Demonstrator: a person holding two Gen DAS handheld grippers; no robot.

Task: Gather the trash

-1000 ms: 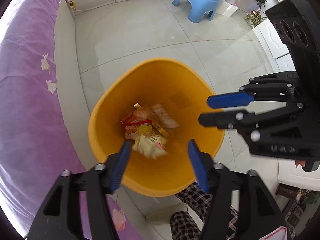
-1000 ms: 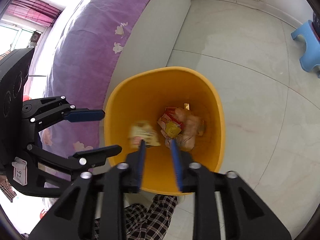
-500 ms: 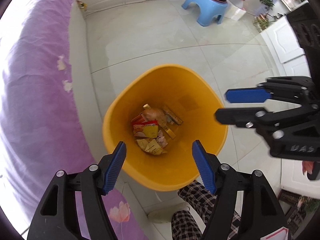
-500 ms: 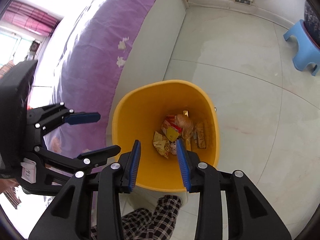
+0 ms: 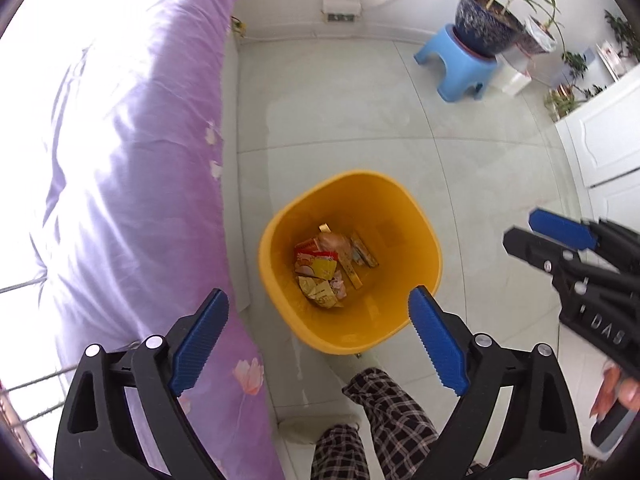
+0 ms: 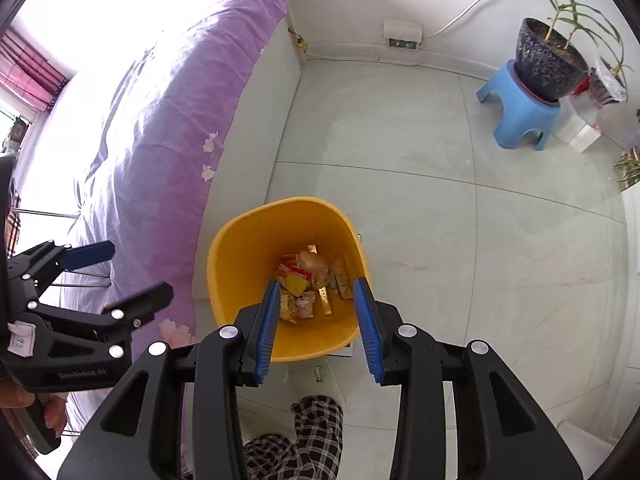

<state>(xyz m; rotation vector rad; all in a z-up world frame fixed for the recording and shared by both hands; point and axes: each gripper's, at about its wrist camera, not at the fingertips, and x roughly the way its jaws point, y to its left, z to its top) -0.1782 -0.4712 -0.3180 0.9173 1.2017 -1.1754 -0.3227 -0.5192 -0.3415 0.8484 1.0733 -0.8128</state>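
Observation:
A yellow bin (image 5: 404,316) stands on the tiled floor beside the bed, also in the right wrist view (image 6: 240,248). Crumpled snack wrappers (image 5: 328,268) lie at its bottom (image 6: 308,284). My left gripper (image 5: 318,296) hangs high above the bin's near rim, its jaws opening wide with nothing between them; from the right wrist it shows at the left (image 6: 138,270). My right gripper (image 6: 316,285) is also above the bin, jaws partly apart, opening a little and empty; it appears at the right edge (image 5: 520,226).
A bed with a purple flowered cover (image 5: 132,184) runs along the left. A blue stool (image 6: 520,120) carrying a potted plant (image 6: 550,60) stands at the back right, a white cabinet (image 5: 604,140) at the right. A person's plaid trouser leg (image 5: 384,412) and slipper are just before the bin.
Both grippers have risen well away from the bin, which now looks smaller. The blurred wrappers seen at the jaws have dropped into the bin. The left jaws have spread wider.

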